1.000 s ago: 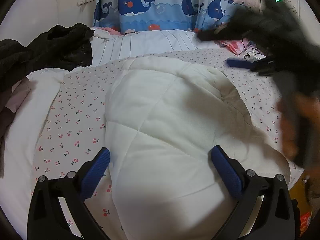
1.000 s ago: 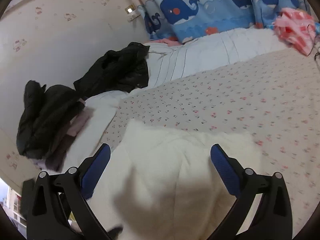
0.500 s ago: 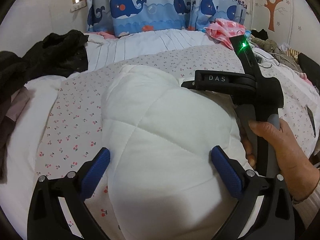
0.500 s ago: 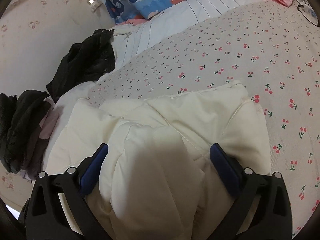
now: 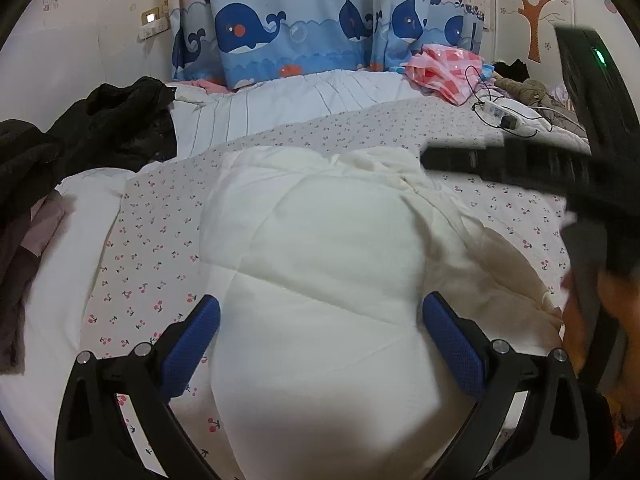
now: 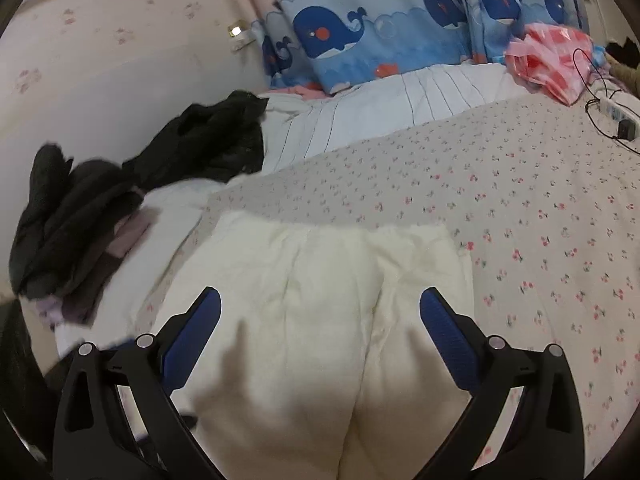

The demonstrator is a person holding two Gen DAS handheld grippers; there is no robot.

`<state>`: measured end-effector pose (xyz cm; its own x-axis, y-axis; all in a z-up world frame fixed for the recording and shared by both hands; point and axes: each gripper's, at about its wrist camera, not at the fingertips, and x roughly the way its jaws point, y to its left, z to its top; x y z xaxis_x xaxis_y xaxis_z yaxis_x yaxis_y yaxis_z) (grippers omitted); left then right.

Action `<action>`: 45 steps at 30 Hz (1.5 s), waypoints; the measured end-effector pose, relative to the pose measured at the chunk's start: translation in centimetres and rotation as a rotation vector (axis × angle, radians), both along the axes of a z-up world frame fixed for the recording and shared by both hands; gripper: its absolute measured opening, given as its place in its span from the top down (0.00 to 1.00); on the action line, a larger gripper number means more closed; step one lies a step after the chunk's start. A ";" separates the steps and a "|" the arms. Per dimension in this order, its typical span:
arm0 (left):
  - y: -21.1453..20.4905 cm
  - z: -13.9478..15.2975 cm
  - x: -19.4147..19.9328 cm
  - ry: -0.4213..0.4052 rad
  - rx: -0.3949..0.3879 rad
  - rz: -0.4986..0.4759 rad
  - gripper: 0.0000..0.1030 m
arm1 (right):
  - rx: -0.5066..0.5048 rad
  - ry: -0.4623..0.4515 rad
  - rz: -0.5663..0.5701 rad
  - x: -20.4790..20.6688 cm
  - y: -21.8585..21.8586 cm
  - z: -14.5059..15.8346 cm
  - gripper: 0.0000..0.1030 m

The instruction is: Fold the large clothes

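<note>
Left wrist view: black clothes pile (image 5: 80, 136) far left at bed edge. One white padded garment (image 5: 320, 280) folded at frame centre on cherry-print sheet (image 5: 152, 248); bare sheet strip to its left. Left gripper (image 5: 320, 332) fingers spread wide, straddling garment, clamping nothing. Right gripper (image 5: 540, 168) blurred at right edge, over garment's far right corner.

Right wrist view: right gripper fingers wide apart, empty, over garment (image 6: 320, 300); wide bare sheet (image 6: 540, 220) to right. One pink checked bag (image 6: 552, 56) upper right.
</note>
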<state>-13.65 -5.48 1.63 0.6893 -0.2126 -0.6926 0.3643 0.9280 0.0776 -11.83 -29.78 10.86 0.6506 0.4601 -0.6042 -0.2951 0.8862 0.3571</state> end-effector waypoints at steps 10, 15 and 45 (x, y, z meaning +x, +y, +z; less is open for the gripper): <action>-0.6 0.1 -0.6 -0.024 0.015 -0.010 0.06 | 0.004 0.111 0.011 -0.1 0.2 -4.8 0.07; -0.7 0.5 -0.9 -0.054 0.021 -0.022 0.06 | -0.022 0.134 0.035 -0.7 -0.1 -4.7 0.07; 4.1 -1.8 3.8 0.232 -0.184 0.137 0.06 | -0.255 0.305 -0.012 -5.7 -0.4 -4.0 0.07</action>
<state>-9.89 -1.41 -0.19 0.5483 -0.2650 -0.7932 0.2232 0.9604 -0.1666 -17.56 -30.19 6.82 0.4279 0.2636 -0.8645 -0.1985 0.9606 0.1946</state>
